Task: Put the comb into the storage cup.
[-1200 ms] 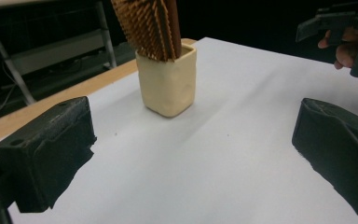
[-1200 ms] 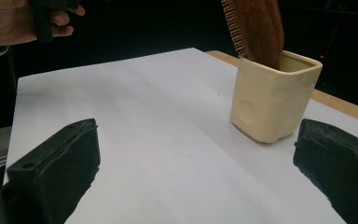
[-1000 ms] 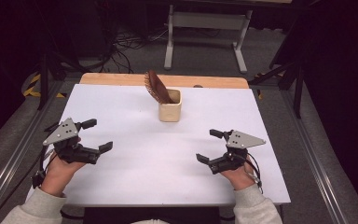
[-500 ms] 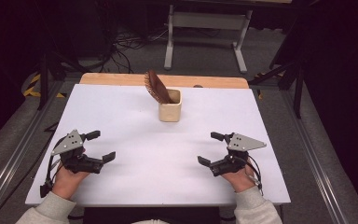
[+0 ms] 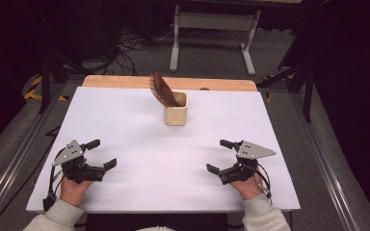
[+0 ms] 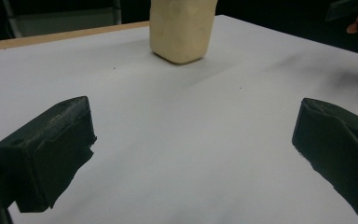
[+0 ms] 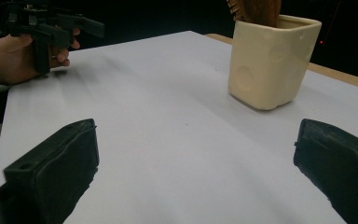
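Holding both tools low over the near edge of the white tabletop [image 5: 125, 120], I am judging this to be the very start: nothing is gripped and the reach has not begun. I am keeping the left tool [image 5: 100, 155] spread wide with nothing between its jaws. Further right, at the middle of the far side, the cream ceramic cup [image 5: 176, 109] is standing upright with a brown wooden hairbrush [image 5: 161, 89] leaning out of it toward the left. I am holding the right tool [image 5: 221, 156] just as wide and just as empty, well apart from the cup. Next, I judge, one tool needs to travel forward and close on the brush above the rim while the cup stays put.

Looking along the left tool, I am seeing the cup [image 6: 182, 29] cut off below its rim. Looking along the right tool, I am getting the rim, the bristles [image 7: 235, 8] and dimples on the cup wall [image 7: 270, 60], which the high view is too distant to resolve.
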### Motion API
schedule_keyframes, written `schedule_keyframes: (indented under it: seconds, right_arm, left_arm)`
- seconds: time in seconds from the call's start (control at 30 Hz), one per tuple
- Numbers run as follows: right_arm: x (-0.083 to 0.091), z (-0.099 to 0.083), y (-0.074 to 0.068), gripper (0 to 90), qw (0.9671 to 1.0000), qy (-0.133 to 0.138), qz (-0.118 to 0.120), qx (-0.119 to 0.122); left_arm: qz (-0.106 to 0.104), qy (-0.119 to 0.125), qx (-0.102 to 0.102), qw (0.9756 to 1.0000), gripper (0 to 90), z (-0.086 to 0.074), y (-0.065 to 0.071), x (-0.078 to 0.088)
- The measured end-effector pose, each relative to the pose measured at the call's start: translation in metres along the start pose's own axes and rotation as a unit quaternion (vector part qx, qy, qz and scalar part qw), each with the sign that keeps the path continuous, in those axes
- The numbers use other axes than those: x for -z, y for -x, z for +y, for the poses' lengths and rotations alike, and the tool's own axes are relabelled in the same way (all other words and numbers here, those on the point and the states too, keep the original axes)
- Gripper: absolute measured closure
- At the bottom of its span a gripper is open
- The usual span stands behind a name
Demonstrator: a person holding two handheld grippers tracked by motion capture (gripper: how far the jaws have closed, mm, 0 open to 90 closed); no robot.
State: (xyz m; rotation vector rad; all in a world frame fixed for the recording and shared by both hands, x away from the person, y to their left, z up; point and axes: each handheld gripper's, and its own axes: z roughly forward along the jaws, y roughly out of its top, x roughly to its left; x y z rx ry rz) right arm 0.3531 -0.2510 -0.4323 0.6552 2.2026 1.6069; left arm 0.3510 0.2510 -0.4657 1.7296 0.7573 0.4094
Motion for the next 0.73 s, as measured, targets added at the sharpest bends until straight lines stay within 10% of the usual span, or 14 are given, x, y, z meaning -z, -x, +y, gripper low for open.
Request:
schedule_keyframes:
  seconds: [0.27, 0.73]
  right_arm:
    - [0.0, -0.0035, 0.0018, 0.5, 1.0, 0.002, -0.004, 0.002]
    - [0.0, -0.0041, 0.0026, 0.2, 0.9998, -0.014, -0.014, -0.002]
  left_arm:
    - [0.018, -0.005, -0.022, 0.9996, 0.1, -0.0007, 0.0015, -0.0026]
    - [0.007, -0.001, 0.009, 0.9999, 0.1, -0.0003, -0.0023, 0.0004]
